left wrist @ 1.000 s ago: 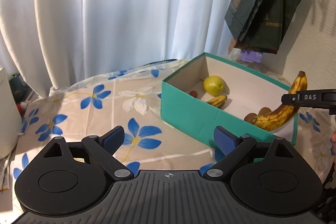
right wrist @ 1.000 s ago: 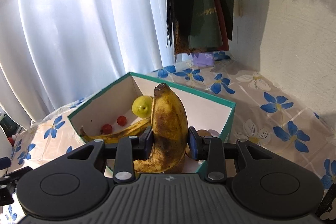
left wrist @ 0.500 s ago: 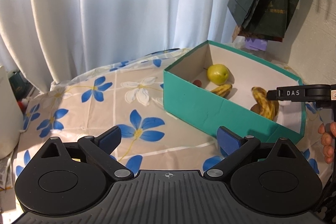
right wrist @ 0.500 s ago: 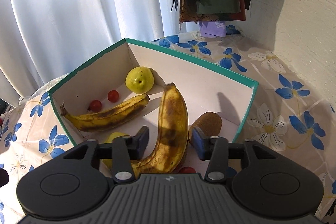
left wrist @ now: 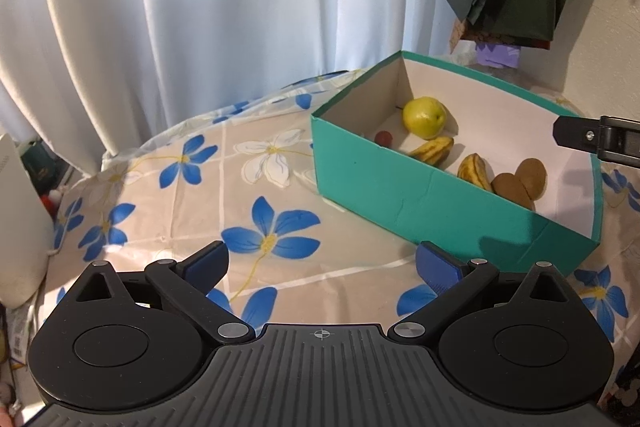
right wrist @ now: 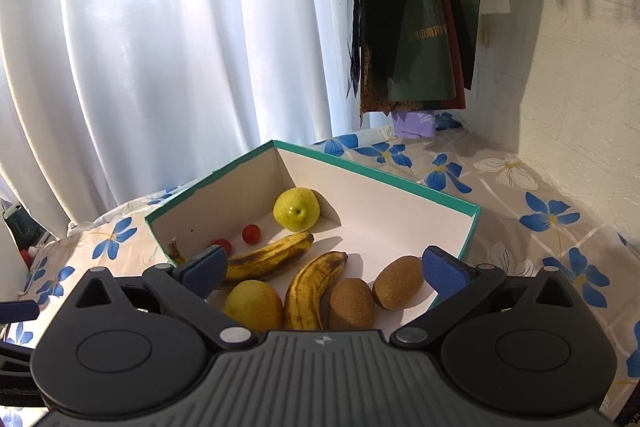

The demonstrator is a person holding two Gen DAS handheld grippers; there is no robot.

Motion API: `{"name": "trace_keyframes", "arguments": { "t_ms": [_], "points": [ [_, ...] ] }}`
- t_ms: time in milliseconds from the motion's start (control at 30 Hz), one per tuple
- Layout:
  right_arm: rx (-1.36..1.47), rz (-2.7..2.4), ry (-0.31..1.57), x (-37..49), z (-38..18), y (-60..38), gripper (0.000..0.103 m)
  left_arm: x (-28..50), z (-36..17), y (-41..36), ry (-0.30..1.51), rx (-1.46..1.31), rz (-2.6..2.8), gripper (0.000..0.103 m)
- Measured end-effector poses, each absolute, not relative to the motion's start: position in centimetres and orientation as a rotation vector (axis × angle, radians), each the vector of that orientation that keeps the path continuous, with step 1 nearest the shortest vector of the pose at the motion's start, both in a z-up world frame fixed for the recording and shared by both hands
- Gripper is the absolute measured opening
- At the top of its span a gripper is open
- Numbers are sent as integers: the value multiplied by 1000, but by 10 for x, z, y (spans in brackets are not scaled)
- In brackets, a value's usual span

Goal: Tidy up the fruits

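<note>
A teal box [right wrist: 474, 227] [left wrist: 384, 183] with a white inside stands on the flowered table. In it lie two bananas [right wrist: 314, 287] [right wrist: 268, 261], two kiwis [right wrist: 352, 303] [right wrist: 398, 281], a yellow-green apple [right wrist: 297, 209] [left wrist: 424, 112], another yellow-green fruit [right wrist: 254, 305] and two small red fruits [right wrist: 251, 233]. My right gripper [right wrist: 322, 265] is open and empty above the box's near end; its finger shows at the right edge of the left wrist view [left wrist: 600, 137]. My left gripper [left wrist: 320, 261] is open and empty over the tablecloth, left of the box.
White curtains [left wrist: 200, 7] hang behind the table. Dark bags [right wrist: 416, 7] hang on the wall [right wrist: 580, 67] at the back right. A white object [left wrist: 20, 219] stands at the table's left edge. The flowered cloth [left wrist: 180, 195] stretches left of the box.
My right gripper lowered the banana into the box, opened and let it go, then pulled back upward. The banana now lies beside the kiwis. My left gripper stayed open.
</note>
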State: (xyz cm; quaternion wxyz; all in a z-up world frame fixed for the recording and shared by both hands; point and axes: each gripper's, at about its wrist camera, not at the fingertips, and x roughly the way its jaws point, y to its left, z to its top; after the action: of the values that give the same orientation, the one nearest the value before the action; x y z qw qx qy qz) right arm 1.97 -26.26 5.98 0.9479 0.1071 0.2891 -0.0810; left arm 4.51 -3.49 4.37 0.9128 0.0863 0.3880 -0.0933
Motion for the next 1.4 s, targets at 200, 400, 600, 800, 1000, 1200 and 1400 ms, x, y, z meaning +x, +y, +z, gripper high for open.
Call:
{"name": "trace_keyframes", "arguments": {
  "t_ms": [200,400,600,800,1000,1200,1400],
  "points": [
    [259,-188,612,-1,61,-250,103,41,47,-37,796,187,-209,102],
    [312,-208,664,-12,61,-248,103,39,50,-39,795,192,-210,103],
    [295,-201,695,-21,60,-242,103,35,54,-42,789,205,-214,103],
    [281,-208,713,-27,60,-235,103,34,57,-44,785,197,-235,103],
    [268,-214,735,-30,58,-228,103,37,56,-49,785,198,-250,103],
    [268,-228,741,-30,59,-228,103,42,55,-55,782,209,-271,103],
    [268,-273,725,-23,64,-236,103,60,59,-71,763,224,-284,103]
  ]
}}
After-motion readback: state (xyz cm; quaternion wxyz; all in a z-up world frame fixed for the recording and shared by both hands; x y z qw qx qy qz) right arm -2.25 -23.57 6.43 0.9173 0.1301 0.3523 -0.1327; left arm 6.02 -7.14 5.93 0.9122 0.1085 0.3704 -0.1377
